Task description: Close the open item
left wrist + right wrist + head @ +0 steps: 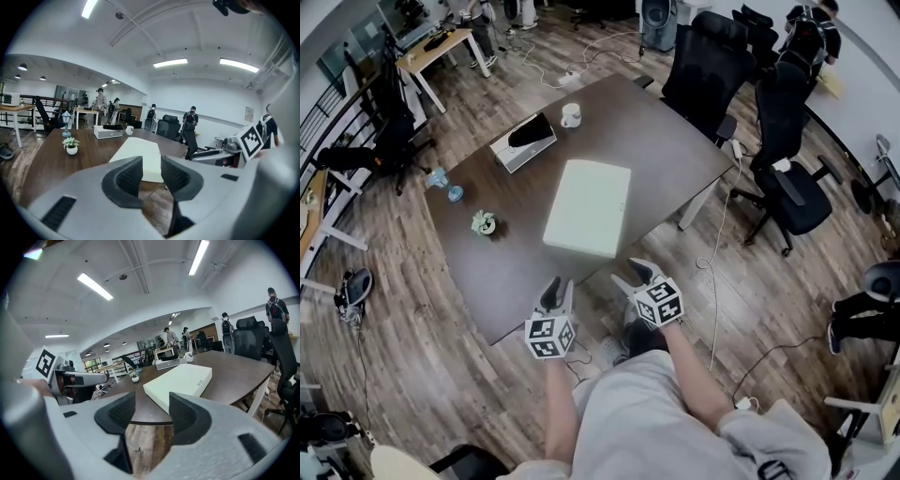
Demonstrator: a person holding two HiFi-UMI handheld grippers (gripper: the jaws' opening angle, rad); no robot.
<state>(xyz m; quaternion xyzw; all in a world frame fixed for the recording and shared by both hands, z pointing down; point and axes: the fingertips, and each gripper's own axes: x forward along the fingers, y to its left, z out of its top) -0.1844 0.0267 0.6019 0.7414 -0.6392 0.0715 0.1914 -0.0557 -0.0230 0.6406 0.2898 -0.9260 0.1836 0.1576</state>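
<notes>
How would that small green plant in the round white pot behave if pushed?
The small green plant looks light, so it would probably slide easily across the smooth dark wooden table. Its squat pot likely resists tipping.

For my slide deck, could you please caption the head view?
Open, the left gripper and right gripper hover before a dark table bearing a flat white box.

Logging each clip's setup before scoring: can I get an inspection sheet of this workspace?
Surface: dark table.
Job's things: white box lies flat mid-table, lid down; small box beyond it, open or shut unclear.
Clutter: mug, potted plant, blue lantern.
Grippers: left gripper and right gripper off the near edge, jaws apart, empty.
Cables: white cable on the floor.
Surroundings: office chairs.
</notes>
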